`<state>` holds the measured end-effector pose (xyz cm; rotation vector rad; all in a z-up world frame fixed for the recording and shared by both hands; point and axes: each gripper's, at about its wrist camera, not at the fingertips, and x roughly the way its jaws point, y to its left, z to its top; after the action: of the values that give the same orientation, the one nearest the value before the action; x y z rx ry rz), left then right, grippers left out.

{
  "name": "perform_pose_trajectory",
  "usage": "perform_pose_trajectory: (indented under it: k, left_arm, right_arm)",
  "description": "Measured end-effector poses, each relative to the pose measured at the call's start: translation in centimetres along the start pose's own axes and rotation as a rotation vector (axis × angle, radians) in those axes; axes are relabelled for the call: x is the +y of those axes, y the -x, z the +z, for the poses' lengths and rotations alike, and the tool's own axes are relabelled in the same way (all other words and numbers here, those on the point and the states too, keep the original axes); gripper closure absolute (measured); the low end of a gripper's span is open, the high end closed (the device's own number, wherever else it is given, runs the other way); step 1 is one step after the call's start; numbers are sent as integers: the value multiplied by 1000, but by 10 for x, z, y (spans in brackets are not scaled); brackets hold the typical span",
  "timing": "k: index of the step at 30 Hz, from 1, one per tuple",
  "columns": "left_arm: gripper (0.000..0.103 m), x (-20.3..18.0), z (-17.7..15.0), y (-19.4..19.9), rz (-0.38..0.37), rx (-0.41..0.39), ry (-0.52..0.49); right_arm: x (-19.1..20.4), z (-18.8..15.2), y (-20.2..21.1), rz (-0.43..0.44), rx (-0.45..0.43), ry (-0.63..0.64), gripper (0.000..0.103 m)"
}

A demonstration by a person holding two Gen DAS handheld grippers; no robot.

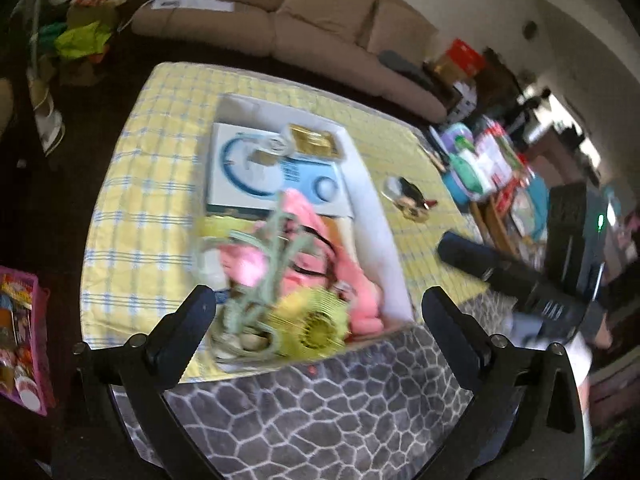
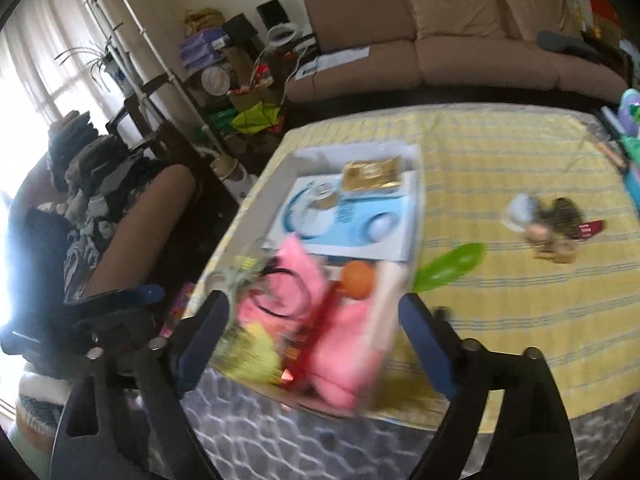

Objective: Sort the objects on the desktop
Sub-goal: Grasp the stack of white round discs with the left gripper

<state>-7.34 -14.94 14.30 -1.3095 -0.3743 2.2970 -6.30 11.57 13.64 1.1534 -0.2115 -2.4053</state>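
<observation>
Now both grippers hang above the near edge of the tabletop [image 2: 520, 300], which wears a yellow checked cloth. The left gripper [image 1: 316, 312] has its fingers spread wide with nothing between them, and the right gripper [image 2: 314, 320] likewise has its fingers spread and grips nothing. Below them, a white box [image 1: 372, 208] lies along the left half of the tabletop, reaching from the near edge toward the far one. Its near end holds a yellow fan [image 1: 316, 326], a pink cloth [image 2: 344, 344], a pale green plant sprig [image 1: 276, 264] and an orange ball [image 2: 357, 280]. A blue and white carton [image 2: 352, 224] fills the far end, with a gold packet [image 2: 372, 174] on top. Just beside the box's right wall lies a green balloon [image 2: 448, 266]. Toward the right edge sits a small blurred cluster of trinkets [image 2: 556, 220], well apart from the box.
</observation>
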Motion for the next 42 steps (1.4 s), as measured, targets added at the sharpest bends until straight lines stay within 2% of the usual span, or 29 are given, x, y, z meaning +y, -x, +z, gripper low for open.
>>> perform_pose_trajectory:
  k: [3,9,16,22,27,31,34,37,39,42]
  left_arm:
    - [0,-36,-11,-13,13,3,-91]
    - [0,-94,-31,-49,-37,44,-187]
    - [0,-158,-56,-99,26,52,-294]
    - [12,-190,-68,-149,91,29,-253]
    - [17,-193,-77,-190,210,2,-194]
    - [17,-185,-86,-214,292,4,-95]
    - [17,-187,-96,-225,305,-11,-78]
    - [11,-182,-98,-231,420,-26,-49]
    - [10,-176,-97,-231,425,-27,-5]
    - [10,-179,-98,-233,425,-16,-16]
  right_arm:
    - [-28,-6,28,-77,-35,4,10]
    - [-87,-36,51,-130,-43,-85,9]
    - [-145,-69,54,-170,-58,-191,9]
    - [-195,-84,71,-199,-136,-309,9]
    - [-219,-87,78,-213,-154,-343,9]
    - [-225,-87,80,-205,-159,-352,9]
    - [-224,-85,83,-192,-168,-352,9]
    - [-221,-86,83,-185,-166,-343,9]
    - [-218,-85,80,-186,-153,-329,9]
    - [-215,-85,77,-188,-143,-318,9]
